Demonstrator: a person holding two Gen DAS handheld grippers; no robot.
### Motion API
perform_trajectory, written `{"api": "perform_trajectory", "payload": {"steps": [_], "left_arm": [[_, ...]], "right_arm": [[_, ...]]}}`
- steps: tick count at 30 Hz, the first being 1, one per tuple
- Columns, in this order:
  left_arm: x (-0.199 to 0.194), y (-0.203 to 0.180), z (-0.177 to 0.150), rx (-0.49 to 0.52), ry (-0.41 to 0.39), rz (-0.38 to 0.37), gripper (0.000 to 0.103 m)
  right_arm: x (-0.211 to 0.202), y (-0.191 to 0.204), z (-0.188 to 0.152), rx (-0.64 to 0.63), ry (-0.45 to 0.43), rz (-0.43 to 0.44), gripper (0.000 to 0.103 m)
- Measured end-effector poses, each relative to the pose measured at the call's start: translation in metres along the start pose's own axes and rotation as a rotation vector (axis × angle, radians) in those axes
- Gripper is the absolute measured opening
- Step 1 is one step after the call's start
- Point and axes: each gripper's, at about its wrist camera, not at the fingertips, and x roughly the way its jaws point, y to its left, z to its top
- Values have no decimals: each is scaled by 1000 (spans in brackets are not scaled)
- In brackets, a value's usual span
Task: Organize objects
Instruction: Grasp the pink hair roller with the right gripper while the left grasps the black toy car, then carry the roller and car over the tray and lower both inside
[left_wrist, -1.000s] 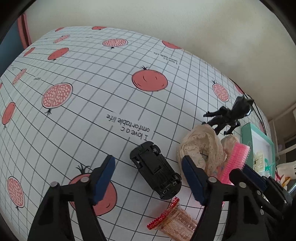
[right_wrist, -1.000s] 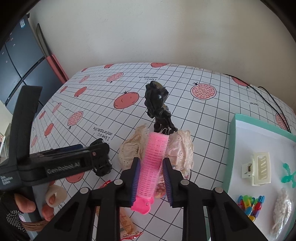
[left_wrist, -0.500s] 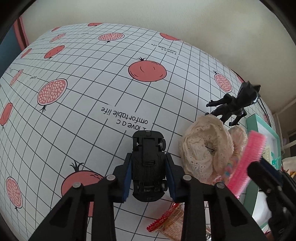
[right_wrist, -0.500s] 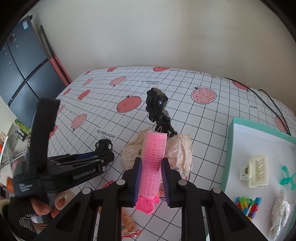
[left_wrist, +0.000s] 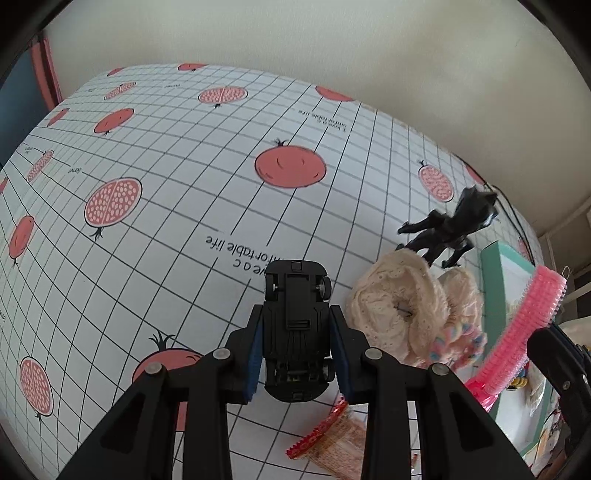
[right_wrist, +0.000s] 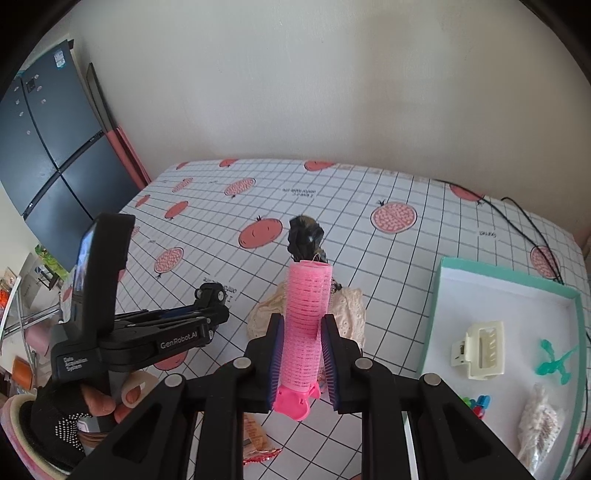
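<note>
A home, by the look of it. A dark multi-door fridge (right_wrist: 48, 147) stands beside the counter (right_wrist: 369, 192), whose cloth is printed with pomegranates. Plain cream wall (right_wrist: 295, 92) behind.

- My left gripper (left_wrist: 297, 354) has its fingers (left_wrist: 255, 354) clamped on the black toy car (left_wrist: 295, 332), underside up.
- Right of the car: cream scrunchie (left_wrist: 399, 314), then pink hair roller (left_wrist: 524, 328).
- Beyond the scrunchie stands a black figurine (left_wrist: 450, 225) on the desk (left_wrist: 184, 166).
</note>
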Motion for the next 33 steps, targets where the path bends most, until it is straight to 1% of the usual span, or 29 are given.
{"api": "perform_trajectory", "payload": {"steps": [5, 9, 14, 23, 24, 33], "left_arm": [[-11, -7, 2, 0, -25, -8, 34], [-23, -15, 2, 5, -53, -9, 34], [-38, -35, 2, 24, -86, -46, 34], [-62, -95, -10, 112, -127, -121, 34], [-64, -101, -12, 109, -172, -124, 34], [-76, -168, -39, 225, -160, -199, 34]], "right_arm": [[-5, -3, -1, 0, -3, -2, 22], [-13, -13, -2, 12, -13, -13, 22], [-33, -33, -7, 43, -38, -37, 22], [-70, -84, -20, 122, -83, -84, 22], [-73, -89, -22, 130, -86, -89, 22], [-105, -133, -40, 186, -106, -147, 22]]}}
